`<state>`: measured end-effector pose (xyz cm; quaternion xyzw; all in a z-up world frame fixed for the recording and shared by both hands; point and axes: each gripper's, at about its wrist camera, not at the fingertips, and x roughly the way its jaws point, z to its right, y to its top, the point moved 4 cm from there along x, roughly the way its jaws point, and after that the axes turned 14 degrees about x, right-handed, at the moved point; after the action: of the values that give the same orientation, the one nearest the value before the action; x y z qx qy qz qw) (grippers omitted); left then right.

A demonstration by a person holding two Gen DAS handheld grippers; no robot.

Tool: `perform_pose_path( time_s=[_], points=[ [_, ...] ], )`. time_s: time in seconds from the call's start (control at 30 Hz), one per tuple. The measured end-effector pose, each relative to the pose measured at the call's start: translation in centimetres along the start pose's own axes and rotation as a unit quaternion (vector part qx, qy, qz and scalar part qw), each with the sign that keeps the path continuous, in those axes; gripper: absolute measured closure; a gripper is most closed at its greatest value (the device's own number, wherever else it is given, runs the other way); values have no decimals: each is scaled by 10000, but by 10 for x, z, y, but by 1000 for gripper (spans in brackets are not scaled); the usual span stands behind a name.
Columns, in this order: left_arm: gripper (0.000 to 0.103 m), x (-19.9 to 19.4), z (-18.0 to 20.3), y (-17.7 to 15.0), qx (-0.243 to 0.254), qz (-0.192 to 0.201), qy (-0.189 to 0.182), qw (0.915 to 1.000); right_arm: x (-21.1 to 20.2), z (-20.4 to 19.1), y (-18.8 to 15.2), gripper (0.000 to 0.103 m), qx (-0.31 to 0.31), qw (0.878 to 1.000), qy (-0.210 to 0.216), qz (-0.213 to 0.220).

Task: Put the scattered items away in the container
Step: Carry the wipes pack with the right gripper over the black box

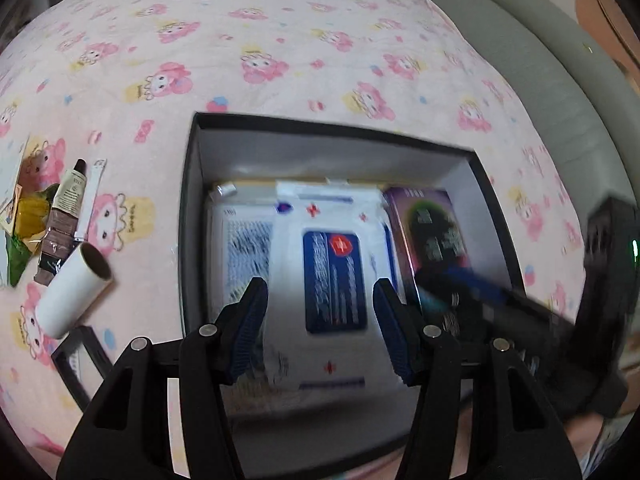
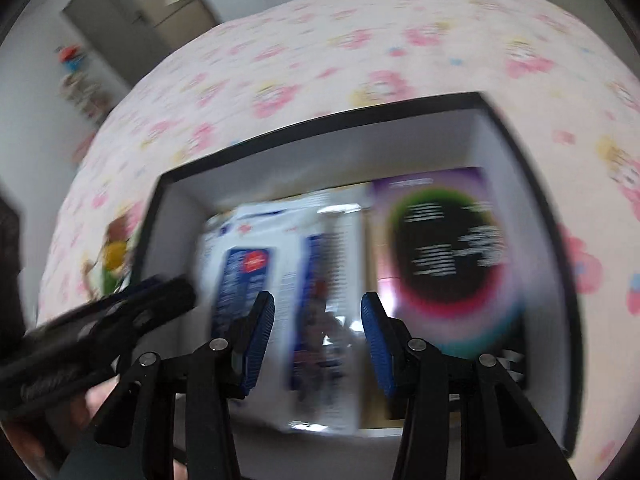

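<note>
Both grippers, left gripper (image 1: 320, 312) & right gripper (image 2: 318, 320), wide, empty over box (image 1: 192, 184); roll (image 1: 74, 292) at bed's left edge, nearer left

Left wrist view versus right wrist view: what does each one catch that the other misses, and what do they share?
Only the left wrist view shows the leftovers lying on the bedspread beside the box: the white roll, the brown tube and a slim white stick.

Only the right wrist view shows the room's grey door and a wall shelf.

Both show the black box holding the white wipes pack and the purple carton, plus a blurred yellow-green item outside it. Both the left gripper and right gripper are open over the box.
</note>
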<state>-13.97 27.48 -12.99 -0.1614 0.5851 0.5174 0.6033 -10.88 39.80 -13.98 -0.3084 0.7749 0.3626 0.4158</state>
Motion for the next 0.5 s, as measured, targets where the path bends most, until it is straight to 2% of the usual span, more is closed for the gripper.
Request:
perform_pose_path(
  time_s=[0.07,0.13,0.2,0.3,0.5],
  points=[
    [50,0,12,-8,145,-231,-305,9992,-5,5,2,62,131,9999,11,60],
    [51,2,27,-16,374,-500,-416,9972,-8,7,1,62,154,9998,-9,109],
    [51,10,34,-22,421,-796,-371,9952,-10,7,0,62,136,9998,-49,153],
    [53,23,33,-31,236,-1136,-418,9924,-11,7,-1,62,116,9998,-77,137],
    [56,35,24,-42,194,-1316,-48,9911,-4,4,0,62,50,10000,-41,34]
  ],
)
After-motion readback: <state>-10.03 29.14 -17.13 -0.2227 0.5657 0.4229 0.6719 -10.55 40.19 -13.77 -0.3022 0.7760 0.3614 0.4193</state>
